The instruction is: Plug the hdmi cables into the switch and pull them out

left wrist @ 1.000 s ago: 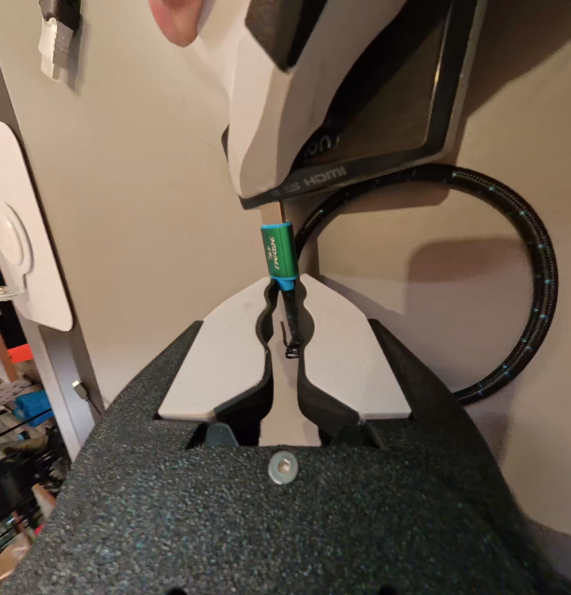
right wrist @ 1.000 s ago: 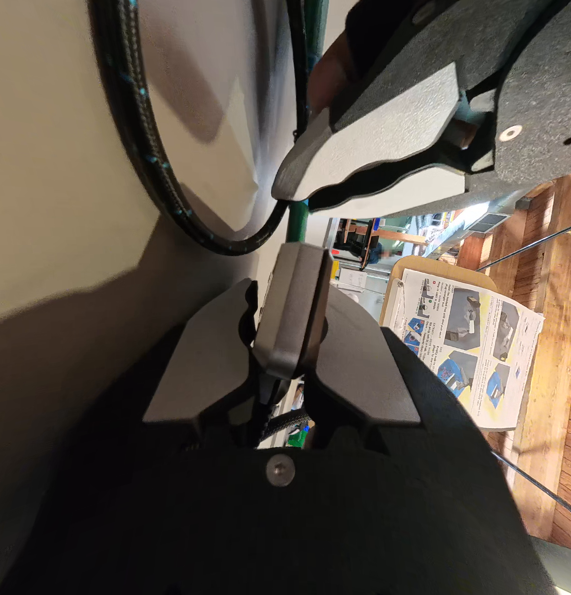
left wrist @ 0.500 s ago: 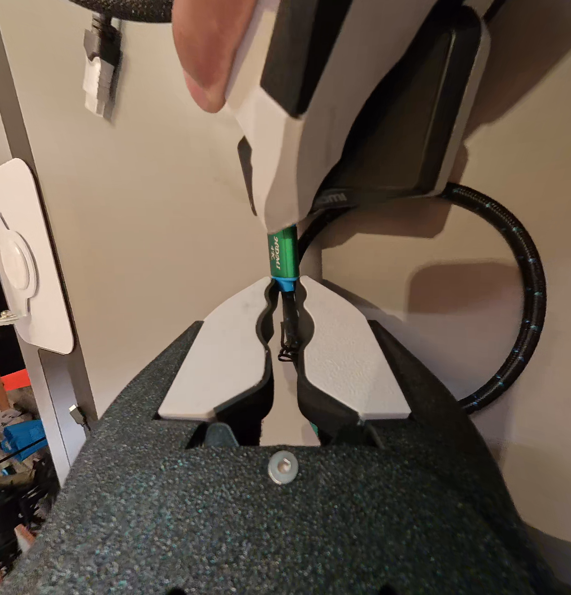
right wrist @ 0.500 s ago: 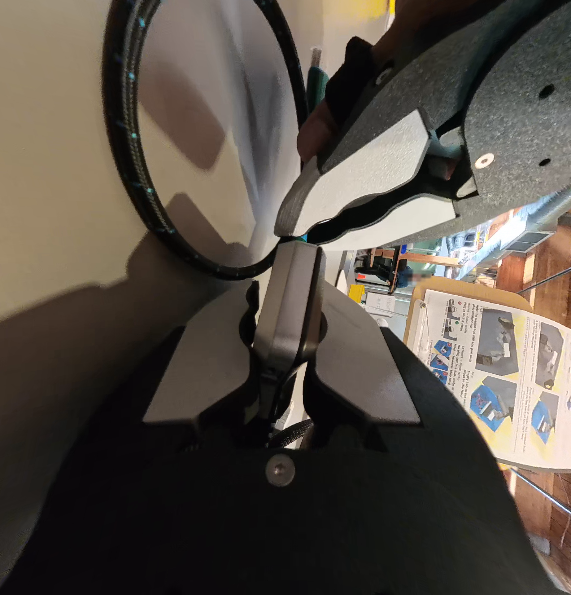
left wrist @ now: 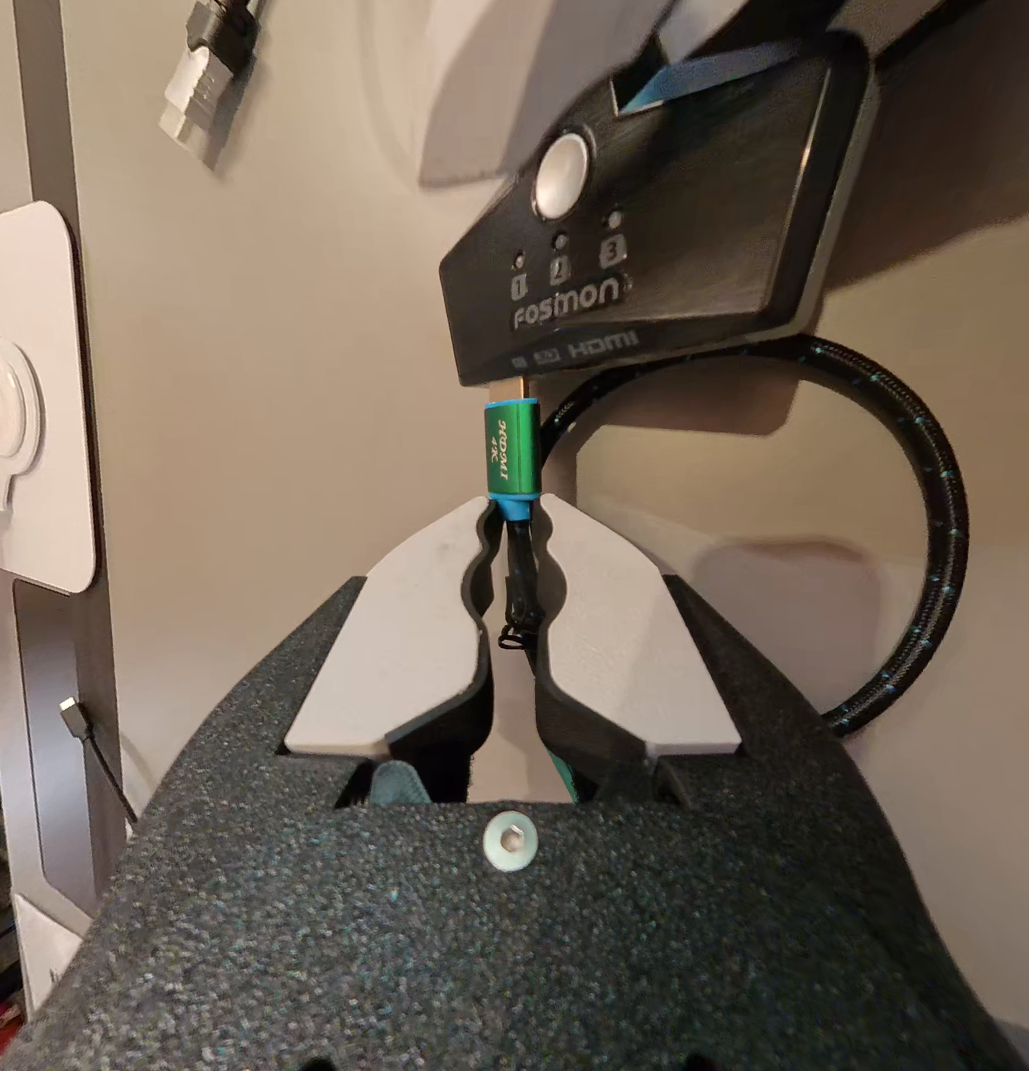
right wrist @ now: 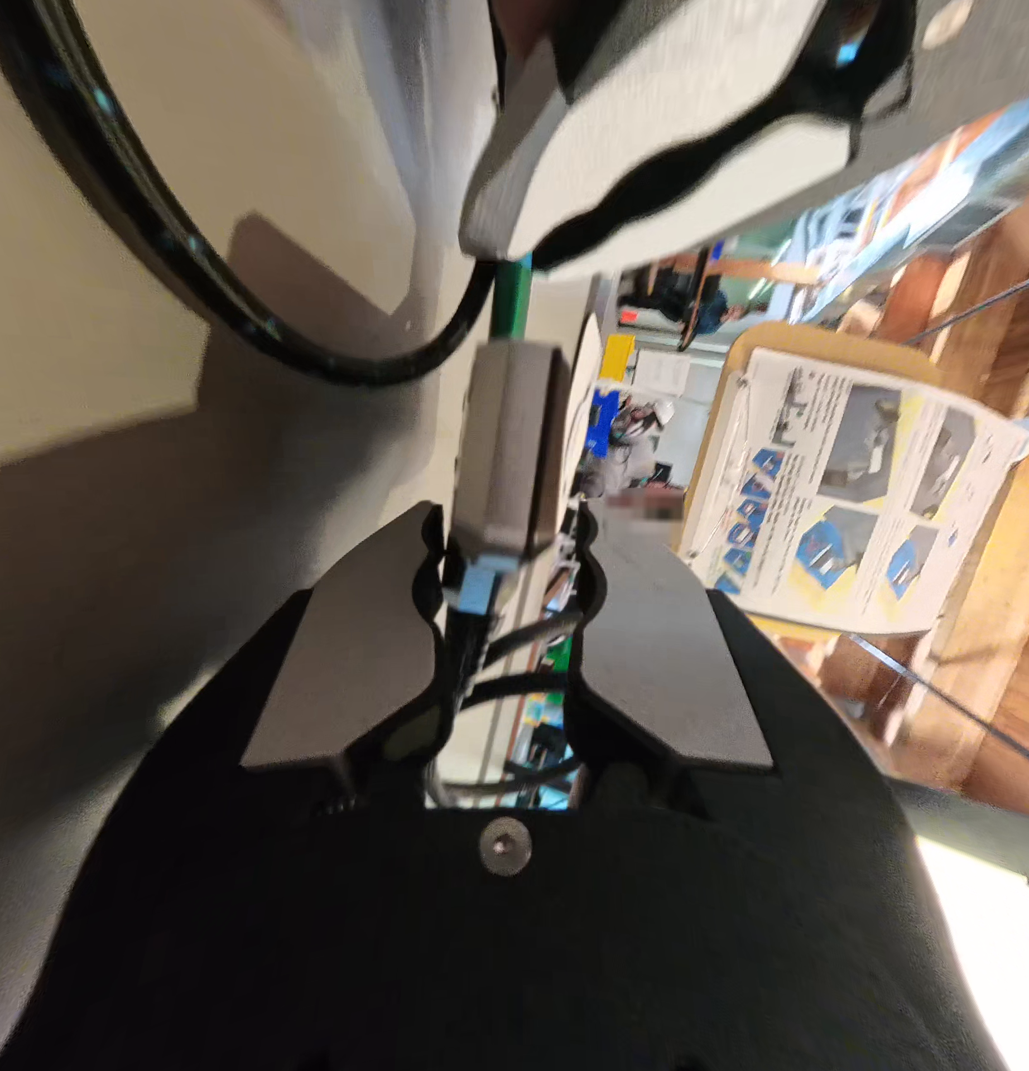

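Observation:
A black switch box [left wrist: 645,232] with a round button lies against a beige panel [left wrist: 268,348]. A green plug [left wrist: 512,449] is seated in its lower edge. My left gripper [left wrist: 515,510] is shut on the blue collar and black braided cable [left wrist: 929,521] just below that plug. The cable loops round to the right. In the right wrist view, my right gripper [right wrist: 512,521] is open. The box's end [right wrist: 506,440] stands between its fingertips with a gap on the right side. A pale blue plug [right wrist: 477,585] sits at that end. The left gripper [right wrist: 500,232] and green plug [right wrist: 509,301] show above.
A loose silver-tipped plug [left wrist: 202,87] hangs at the top left. A white plate [left wrist: 31,394] and a small plug [left wrist: 74,716] sit on the left edge. A printed sheet on a board [right wrist: 848,492] and wooden planks [right wrist: 993,405] lie to the right. About 8 cm separates my left fingertips from my right.
My right gripper held the box and has opened, letting it go and drawing back out of the left wrist view. My left gripper keeps its hold below the green plug.

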A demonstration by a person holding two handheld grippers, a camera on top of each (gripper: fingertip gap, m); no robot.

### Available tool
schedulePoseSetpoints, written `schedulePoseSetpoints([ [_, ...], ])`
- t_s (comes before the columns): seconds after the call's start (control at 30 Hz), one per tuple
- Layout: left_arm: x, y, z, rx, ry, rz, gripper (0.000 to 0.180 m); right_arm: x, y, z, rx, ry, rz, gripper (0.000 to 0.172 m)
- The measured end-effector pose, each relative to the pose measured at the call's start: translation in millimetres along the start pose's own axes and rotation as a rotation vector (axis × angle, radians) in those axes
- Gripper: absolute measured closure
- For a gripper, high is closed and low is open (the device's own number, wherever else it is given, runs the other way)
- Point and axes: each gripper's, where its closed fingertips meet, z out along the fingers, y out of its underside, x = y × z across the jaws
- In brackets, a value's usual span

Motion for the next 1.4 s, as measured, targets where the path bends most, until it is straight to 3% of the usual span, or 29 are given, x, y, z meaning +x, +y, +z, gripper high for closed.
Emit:
schedulePoseSetpoints([
  [0.13,1,-3,1,0.035,0.022,-0.006,0.17,-6,16,4,-0.085,-0.018,0.001,0.128],
  [0.2,3,-3,1,0.031,0.016,0.027,0.17,-10,17,8,-0.085,0.001,-0.066,0.144],
  [0.23,3,-2,1,0.028,0.016,0.034,0.17,-11,17,10,-0.083,0.014,-0.088,0.144],
  [0.63,11,-5,8,0.013,0.035,0.074,0.171,-10,14,12,0.053,-0.001,-0.13,0.149],
  [1.13,4,-5,11,0.071,0.029,0.001,0.171,-7,3,12,0.143,0.015,-0.04,0.15],
  [1.23,5,-7,9,0.102,0.066,-0.045,0.17,-5,5,12,0.161,0.048,-0.041,0.15],
  [1.4,6,-16,-8,0.286,0.246,-0.251,0.162,8,5,8,0.174,0.16,-0.073,0.149],
])
